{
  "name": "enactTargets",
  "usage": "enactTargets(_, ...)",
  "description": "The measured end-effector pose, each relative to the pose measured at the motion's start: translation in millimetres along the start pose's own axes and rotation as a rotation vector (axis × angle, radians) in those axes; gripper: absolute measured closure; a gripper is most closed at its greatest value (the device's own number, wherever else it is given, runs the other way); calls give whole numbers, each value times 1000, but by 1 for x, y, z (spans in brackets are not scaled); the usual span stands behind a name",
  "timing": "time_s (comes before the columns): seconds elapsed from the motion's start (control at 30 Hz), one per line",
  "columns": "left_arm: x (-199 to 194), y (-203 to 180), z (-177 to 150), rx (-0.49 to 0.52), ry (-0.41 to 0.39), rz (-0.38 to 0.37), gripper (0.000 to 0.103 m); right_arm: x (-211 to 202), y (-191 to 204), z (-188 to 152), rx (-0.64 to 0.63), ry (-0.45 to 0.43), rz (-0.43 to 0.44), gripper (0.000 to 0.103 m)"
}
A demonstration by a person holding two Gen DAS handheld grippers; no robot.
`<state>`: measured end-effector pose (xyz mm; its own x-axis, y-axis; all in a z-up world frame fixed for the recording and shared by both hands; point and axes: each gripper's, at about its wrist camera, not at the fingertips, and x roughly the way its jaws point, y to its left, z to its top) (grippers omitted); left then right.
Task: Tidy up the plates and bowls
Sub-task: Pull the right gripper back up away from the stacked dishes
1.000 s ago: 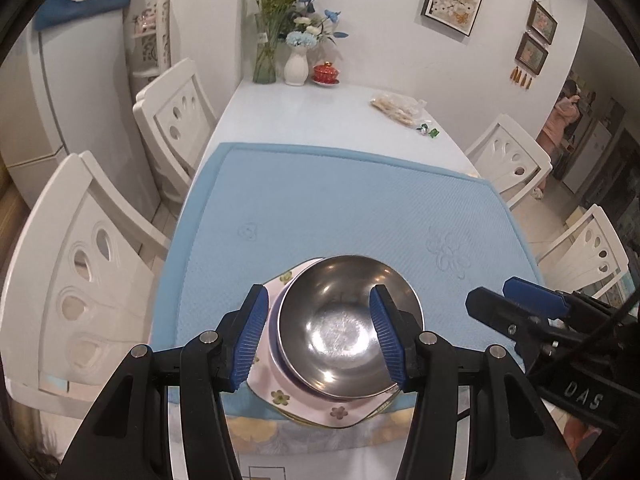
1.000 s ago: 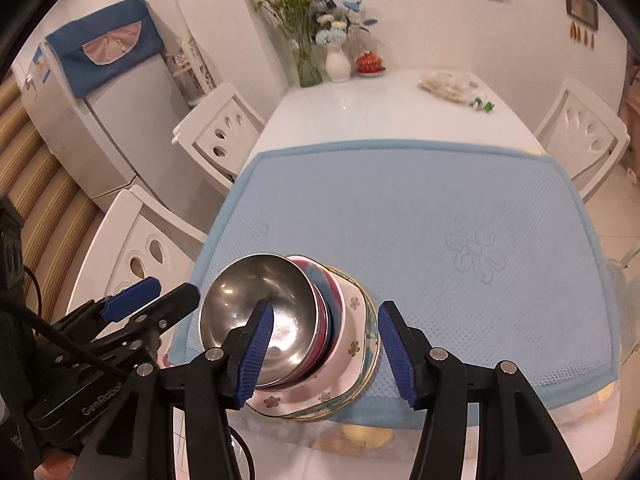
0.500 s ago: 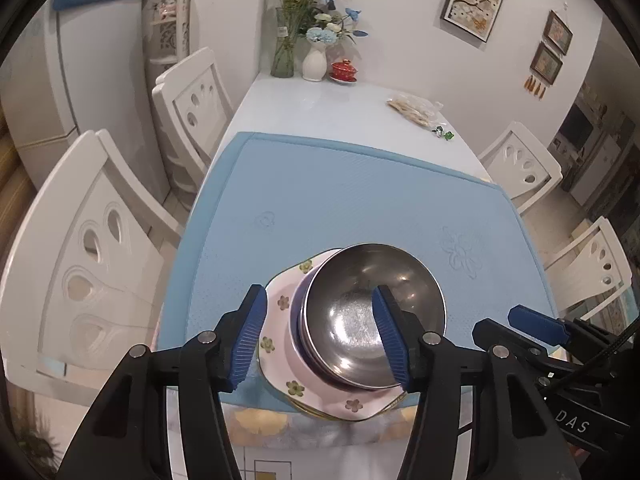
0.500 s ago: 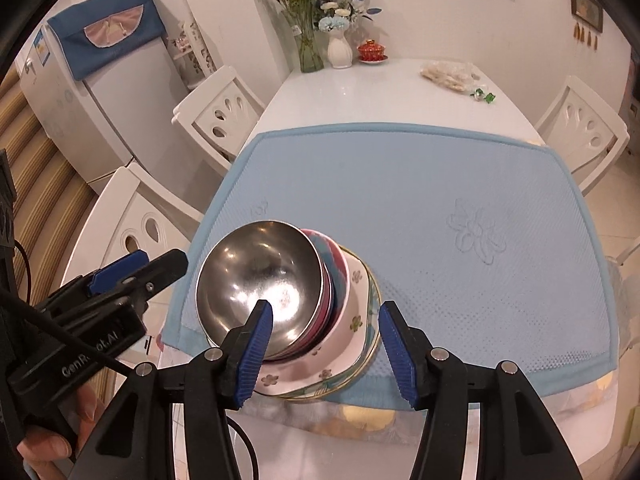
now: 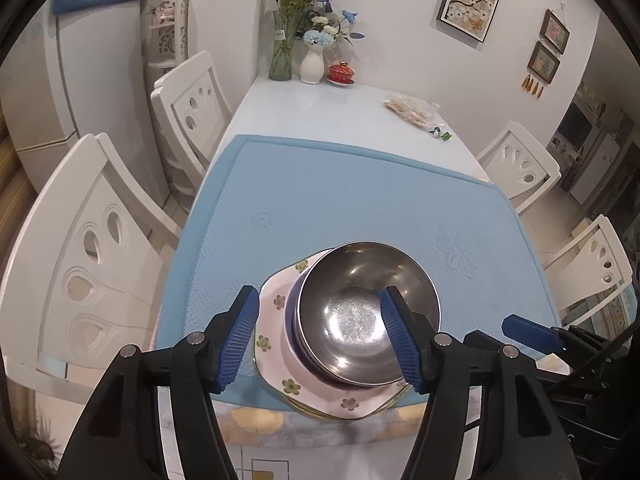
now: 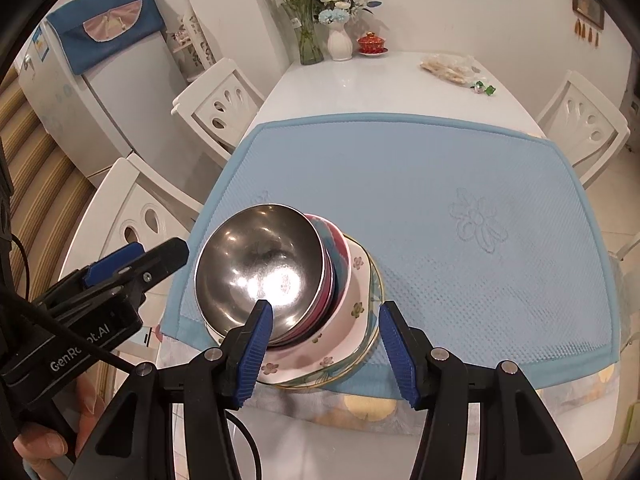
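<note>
With the left tool [image 5: 320, 340] just widened and the right tool [image 6: 324, 348] released, the steel bowl [image 5: 366, 314], off-centre on the stack near the worktop [image 5: 320, 108] edge, may slide off if nudged.

Your two grippers are black, with ridged blue pads [image 5: 236, 340] and round silver screws [image 6: 439, 354]. At nine o'clock in the right view, white letters [image 6: 78, 350] and black cables [image 6: 20, 258] show.

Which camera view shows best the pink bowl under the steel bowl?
The right wrist view: the pink bowl's rim shows beside the steel bowl. In the left wrist view the steel bowl covers it almost fully.
</note>
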<state>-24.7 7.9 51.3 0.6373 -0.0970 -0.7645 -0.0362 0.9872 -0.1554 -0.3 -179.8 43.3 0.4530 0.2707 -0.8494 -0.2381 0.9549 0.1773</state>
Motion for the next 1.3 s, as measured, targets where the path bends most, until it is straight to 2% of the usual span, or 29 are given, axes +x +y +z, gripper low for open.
enactTargets(0.23,-7,-5,0,26,-29,37,41,2,5,-3,-53,-10,-135,50)
enactTargets(0.33,-15,-8,1,55,-80,88,40,0,6,-4,-51,-8,-125,50)
enactTargets(0.4,-22,-10,4,66,-114,118,30,0,5,-4,-48,-6,-124,50)
enactTargets(0.5,-29,-9,7,67,-144,148,26,0,2,-5,-40,-2,-120,50)
enactTargets(0.7,-25,-6,11,25,-102,146,26,-1,-2,-4,-31,4,-87,49)
enactTargets(1.0,-25,-29,15,21,-107,165,26,-10,-15,1,-49,-3,-72,49)
enactTargets(1.13,-25,-37,18,-22,-99,114,26,-14,-27,4,-66,-3,-72,49)
enactTargets(1.3,-24,-57,20,-22,-101,153,26,-18,-43,6,-81,5,-64,49)
